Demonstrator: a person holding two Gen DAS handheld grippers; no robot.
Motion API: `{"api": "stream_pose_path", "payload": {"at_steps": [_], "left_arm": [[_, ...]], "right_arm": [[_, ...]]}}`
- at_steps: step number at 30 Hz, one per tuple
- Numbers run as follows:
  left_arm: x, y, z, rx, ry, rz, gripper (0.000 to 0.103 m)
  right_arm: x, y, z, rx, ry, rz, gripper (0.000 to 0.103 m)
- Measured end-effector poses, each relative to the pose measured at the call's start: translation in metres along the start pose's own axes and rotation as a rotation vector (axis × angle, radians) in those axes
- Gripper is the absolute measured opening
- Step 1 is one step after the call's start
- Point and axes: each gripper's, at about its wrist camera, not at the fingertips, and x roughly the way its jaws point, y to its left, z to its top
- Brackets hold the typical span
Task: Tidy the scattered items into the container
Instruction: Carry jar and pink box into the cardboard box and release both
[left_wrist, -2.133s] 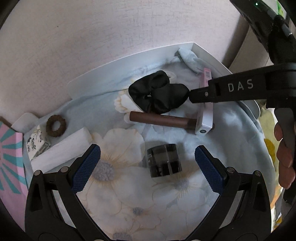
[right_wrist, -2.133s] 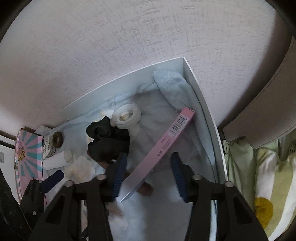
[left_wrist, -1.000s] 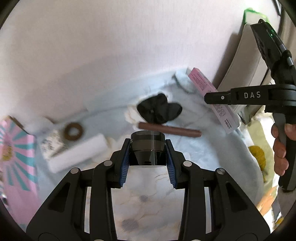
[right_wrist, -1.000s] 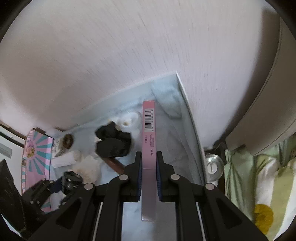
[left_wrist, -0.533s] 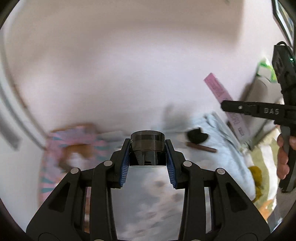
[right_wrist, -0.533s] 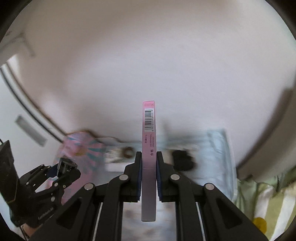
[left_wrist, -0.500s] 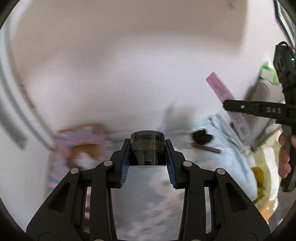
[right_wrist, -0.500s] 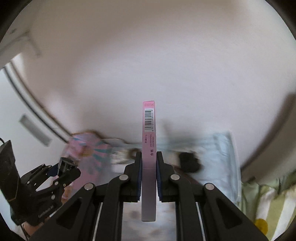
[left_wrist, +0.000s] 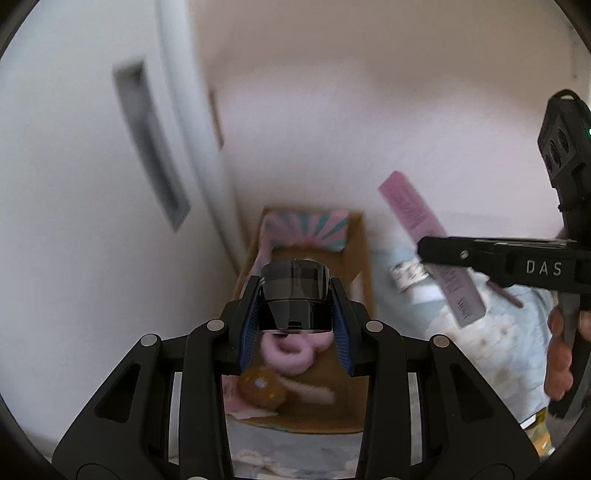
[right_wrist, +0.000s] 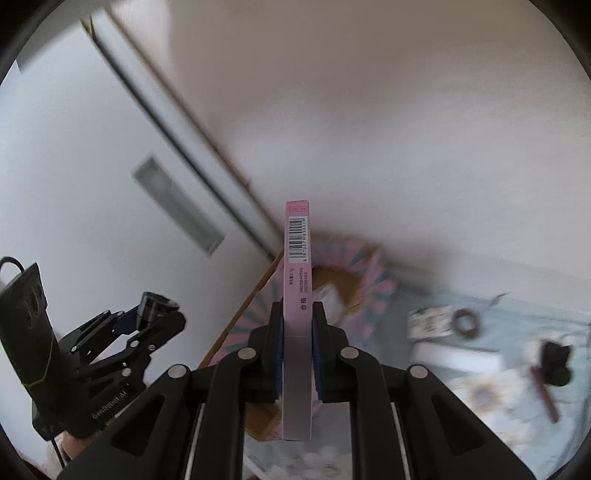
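My left gripper (left_wrist: 294, 308) is shut on a dark round jar (left_wrist: 294, 291) and hangs over an open cardboard box (left_wrist: 365, 266) with pink-and-teal flaps. Inside the box lie a pink fluffy ring (left_wrist: 291, 352) and an orange-brown ball (left_wrist: 262, 391). My right gripper (right_wrist: 297, 321) is shut on a slim pink carton (right_wrist: 297, 258) with a barcode, held edge-up in front of the same box (right_wrist: 332, 277). The left wrist view shows that carton (left_wrist: 410, 206) tilted to the right of the box. In the right wrist view the left gripper (right_wrist: 155, 306) with the jar is at far left.
On the floral blue sheet (right_wrist: 498, 398) to the right lie a black scrunchie (right_wrist: 554, 363), a brown stick (right_wrist: 543, 391), a brown ring (right_wrist: 465, 323), a white roll (right_wrist: 454, 358) and a small patterned packet (right_wrist: 430, 323). A white door and a wall stand behind the box.
Both grippers have risen and swung left, away from the sheet with the scattered items, to the cardboard box. Each keeps its grip: jar in the left, pink carton in the right.
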Motion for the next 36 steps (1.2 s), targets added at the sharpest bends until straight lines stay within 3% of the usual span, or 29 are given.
{"api": "stream_pose_path", "payload": {"at_steps": [4, 12, 23, 25, 26, 27, 30, 31, 36], "left_arm": [[0.037, 0.019, -0.024, -0.048, 0.065, -0.005, 0.032], [0.096, 0.037, -0.062, -0.116, 0.173, -0.041, 0.032], [0.116, 0.031, -0.067, -0.121, 0.214, -0.080, 0.033], [0.120, 0.032, -0.066, -0.125, 0.241, -0.090, 0.059], [0.120, 0.031, -0.066, -0.123, 0.250, -0.088, 0.087], [0.119, 0.030, -0.065, -0.119, 0.244, -0.078, 0.096], [0.109, 0.027, -0.061, -0.096, 0.201, -0.088, 0.096], [0.106, 0.026, -0.059, -0.088, 0.193, -0.080, 0.096], [0.086, 0.024, -0.050, -0.047, 0.143, -0.069, 0.096]], "right_arm": [[0.055, 0.000, -0.010, 0.079, 0.100, 0.057, 0.012], [0.138, 0.005, -0.027, 0.051, 0.262, 0.007, 0.012], [0.165, 0.002, -0.043, 0.022, 0.309, -0.028, 0.012], [0.167, -0.004, -0.045, 0.054, 0.314, -0.026, 0.014], [0.167, -0.008, -0.045, 0.075, 0.312, -0.014, 0.014], [0.166, -0.009, -0.045, 0.083, 0.302, -0.001, 0.019], [0.158, -0.011, -0.043, 0.087, 0.272, 0.003, 0.048], [0.154, -0.011, -0.042, 0.085, 0.254, -0.002, 0.053], [0.122, -0.019, -0.040, 0.095, 0.160, 0.019, 0.054]]}}
